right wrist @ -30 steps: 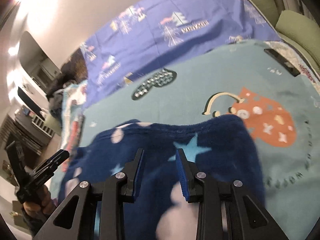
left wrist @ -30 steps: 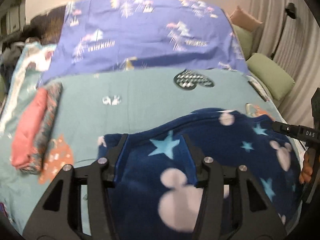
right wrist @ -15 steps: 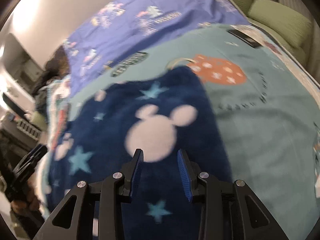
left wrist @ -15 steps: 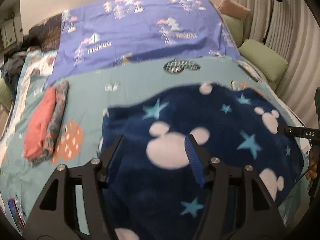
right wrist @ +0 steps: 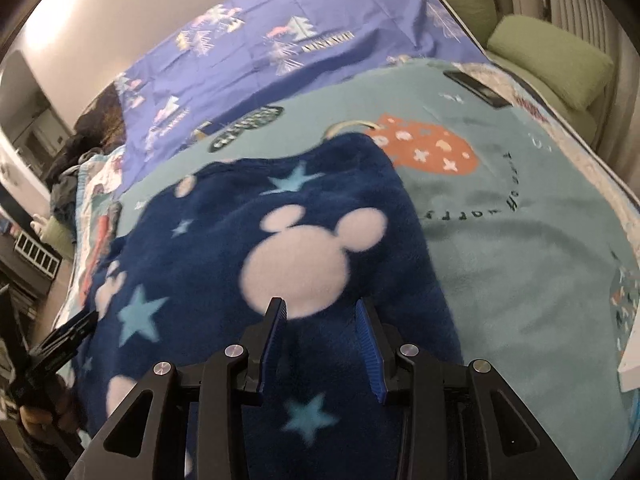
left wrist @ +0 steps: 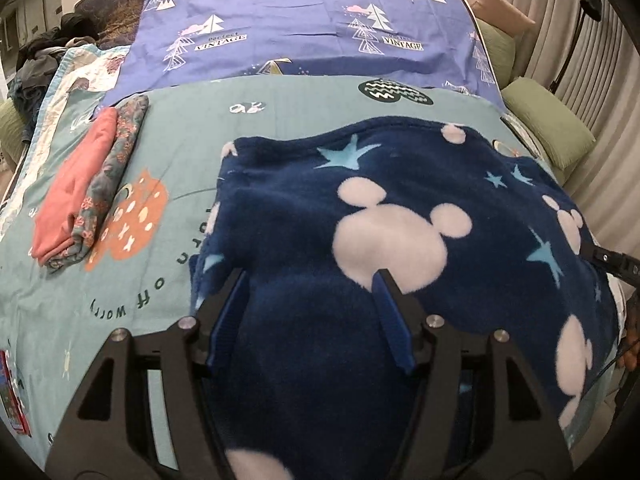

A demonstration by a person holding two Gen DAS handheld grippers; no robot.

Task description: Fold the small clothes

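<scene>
On the teal bedspread [left wrist: 280, 112] lies the navy fleece garment [left wrist: 400, 200], over which the left gripper [left wrist: 310, 292] is opening with jaws spread wide, and the right gripper [right wrist: 320, 316] hangs half-spread, neither pinching the fleece.

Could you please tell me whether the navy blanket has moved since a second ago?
Yes. The navy blanket has spread further up the teal sheet, toward the purple sheet.

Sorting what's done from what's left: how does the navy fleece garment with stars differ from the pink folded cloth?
The navy fleece garment with stars lies spread wide under both grippers; the pink folded cloth is a narrow bundle at the left. The navy one is fuzzy and patterned, the pink one smooth and plain. Both rest on the teal bedsheet.
</scene>
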